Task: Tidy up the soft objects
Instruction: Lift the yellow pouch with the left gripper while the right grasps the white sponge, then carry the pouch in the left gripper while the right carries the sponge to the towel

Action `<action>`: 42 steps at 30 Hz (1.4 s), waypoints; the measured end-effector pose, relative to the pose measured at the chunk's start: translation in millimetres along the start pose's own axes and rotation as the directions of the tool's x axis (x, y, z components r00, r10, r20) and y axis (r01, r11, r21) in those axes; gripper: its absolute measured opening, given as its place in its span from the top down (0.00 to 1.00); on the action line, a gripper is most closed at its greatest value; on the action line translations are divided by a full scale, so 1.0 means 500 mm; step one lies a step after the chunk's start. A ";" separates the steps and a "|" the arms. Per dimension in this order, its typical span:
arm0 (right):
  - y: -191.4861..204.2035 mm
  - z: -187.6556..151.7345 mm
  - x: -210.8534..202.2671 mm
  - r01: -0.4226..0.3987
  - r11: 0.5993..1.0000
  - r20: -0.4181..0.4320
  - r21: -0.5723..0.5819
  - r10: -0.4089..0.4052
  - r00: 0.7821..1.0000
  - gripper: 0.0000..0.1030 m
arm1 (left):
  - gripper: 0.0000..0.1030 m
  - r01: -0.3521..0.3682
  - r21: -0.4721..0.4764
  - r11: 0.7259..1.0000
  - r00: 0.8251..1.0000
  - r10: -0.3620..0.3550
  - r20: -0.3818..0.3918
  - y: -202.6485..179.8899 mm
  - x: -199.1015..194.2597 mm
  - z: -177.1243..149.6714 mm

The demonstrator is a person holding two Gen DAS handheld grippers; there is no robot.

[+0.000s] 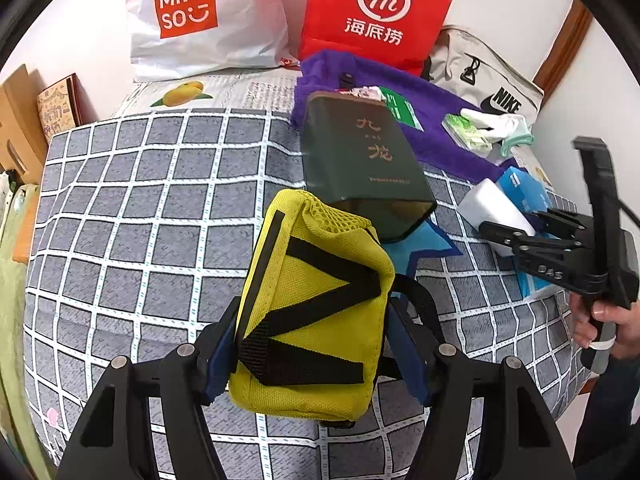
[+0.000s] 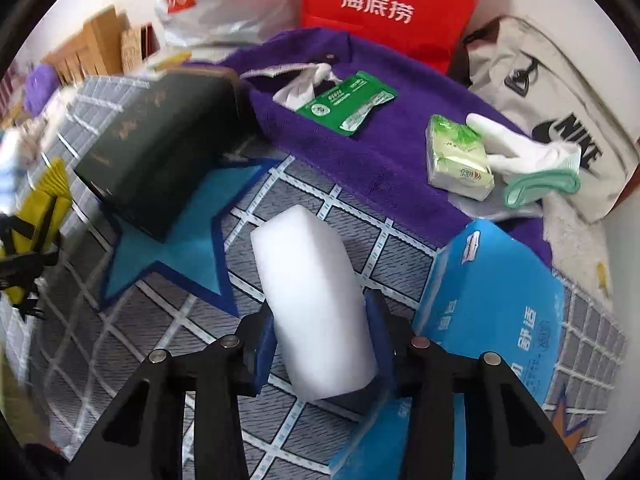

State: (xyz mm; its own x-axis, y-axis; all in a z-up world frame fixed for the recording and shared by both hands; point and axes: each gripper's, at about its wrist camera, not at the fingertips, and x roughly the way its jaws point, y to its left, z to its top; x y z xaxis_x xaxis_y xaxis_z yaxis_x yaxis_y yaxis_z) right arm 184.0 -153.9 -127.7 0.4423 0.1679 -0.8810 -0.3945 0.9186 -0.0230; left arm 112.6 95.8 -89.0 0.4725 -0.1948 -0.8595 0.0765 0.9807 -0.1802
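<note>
Checked cloth (image 2: pixel 328 240), smooth white foam block (image 2: pixel 316 312)

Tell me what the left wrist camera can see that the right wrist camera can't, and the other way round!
Only the left wrist view shows the whole yellow pouch squeezed in the left gripper, a hand holding the other gripper, and a mango picture on the bedcover.

Only the right wrist view shows the white sponge block squeezed in the right gripper up close, and the top of the blue tissue pack.

Both show the dark green box, purple towel, red bag, white glove and blue star.
</note>
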 end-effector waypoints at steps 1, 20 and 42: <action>-0.001 0.002 -0.005 0.000 1.000 0.011 0.004 0.000 1.000 0.60 | 0.36 -0.002 -0.002 1.000 1.000 0.002 0.005 0.001 -0.003 0.002; -0.105 0.034 -0.181 0.015 0.992 0.226 0.126 -0.043 0.973 0.60 | 0.36 -0.064 0.067 0.996 0.990 0.055 0.132 -0.090 -0.049 0.151; -0.232 0.086 -0.149 -0.045 0.955 0.253 0.293 -0.032 0.967 0.59 | 0.36 -0.024 0.065 0.998 0.995 0.017 0.097 -0.160 0.052 0.294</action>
State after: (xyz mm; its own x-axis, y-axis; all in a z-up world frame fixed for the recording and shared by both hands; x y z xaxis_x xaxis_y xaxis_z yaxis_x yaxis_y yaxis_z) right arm 231.3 -257.7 -38.9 0.6441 0.2234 -0.7316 -0.1607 0.9746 0.1561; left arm 247.7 15.3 -26.6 0.5571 -0.1750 -0.8118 0.1219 0.9842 -0.1284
